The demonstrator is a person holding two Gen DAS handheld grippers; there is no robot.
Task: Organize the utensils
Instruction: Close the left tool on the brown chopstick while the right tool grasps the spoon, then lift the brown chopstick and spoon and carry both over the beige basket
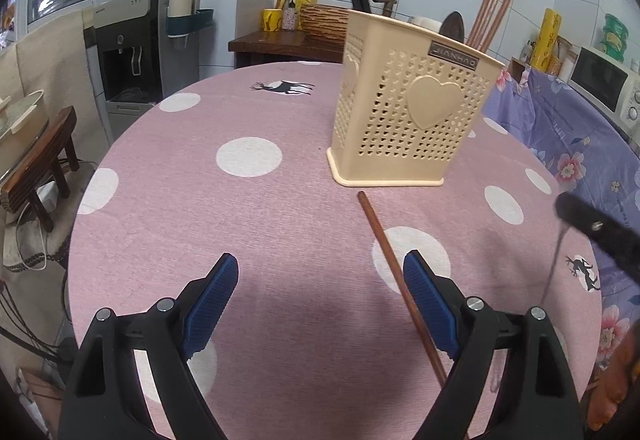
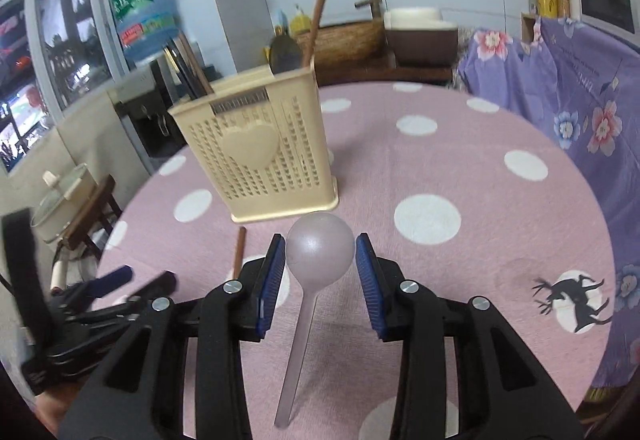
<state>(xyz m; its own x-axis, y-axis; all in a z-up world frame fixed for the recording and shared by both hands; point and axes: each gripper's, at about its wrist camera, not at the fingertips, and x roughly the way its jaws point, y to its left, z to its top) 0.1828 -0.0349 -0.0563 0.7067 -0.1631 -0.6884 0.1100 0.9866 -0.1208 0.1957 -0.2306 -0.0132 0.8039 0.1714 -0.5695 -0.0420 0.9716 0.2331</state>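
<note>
A beige perforated utensil holder with a heart on its front stands on the pink dotted table; several chopsticks and a dark utensil stick out of it. One brown chopstick lies loose in front of the holder, passing just inside the right finger of my left gripper, which is open and empty. My right gripper is shut on the round bowl of a pale pink spoon, held above the table with the handle pointing back toward the camera. The holder is just beyond it.
A purple flowered cloth covers furniture to the right, with a microwave on it. A water dispenser and a wooden stool stand off the table's left. My left gripper shows at the right wrist view's lower left.
</note>
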